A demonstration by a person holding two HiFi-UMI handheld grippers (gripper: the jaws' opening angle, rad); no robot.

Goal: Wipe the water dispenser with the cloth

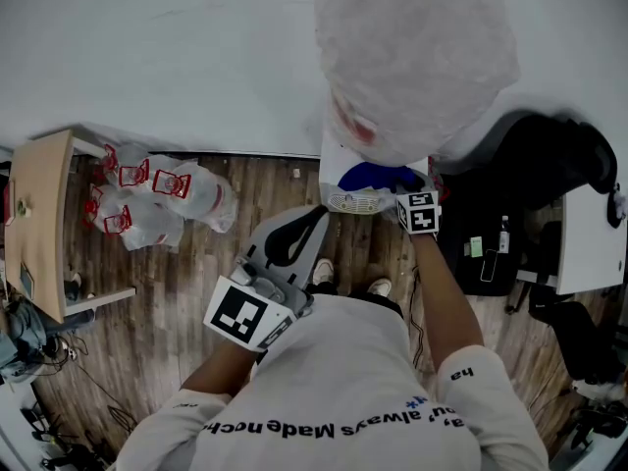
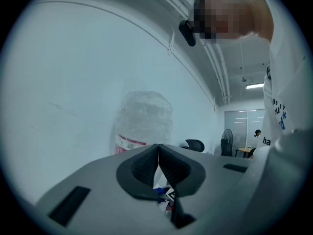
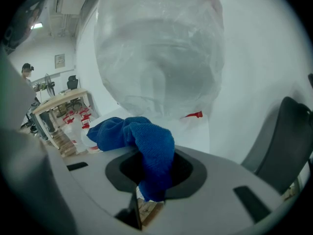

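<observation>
Cloth [image 3: 146,143] droops through right tongs [image 3: 151,169] clamping it, before upright water dispenser [image 3: 193,131]; left tongs [image 2: 158,164] clenched.

One water dispenser [image 1: 412,67], one cloth [image 3: 146,141], two grippers [image 1: 316,214] [image 1: 420,211].

Looks past left gripper [image 2: 158,152], jaws pressed together empty, at wrapped water bottle [image 2: 144,119]; right of bottle, office chair [image 2: 194,145] and fan [image 2: 227,139].

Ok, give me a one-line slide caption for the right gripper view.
Right gripper shut on the blue cloth, held before the plastic-wrapped bottle atop the water dispenser.
</observation>
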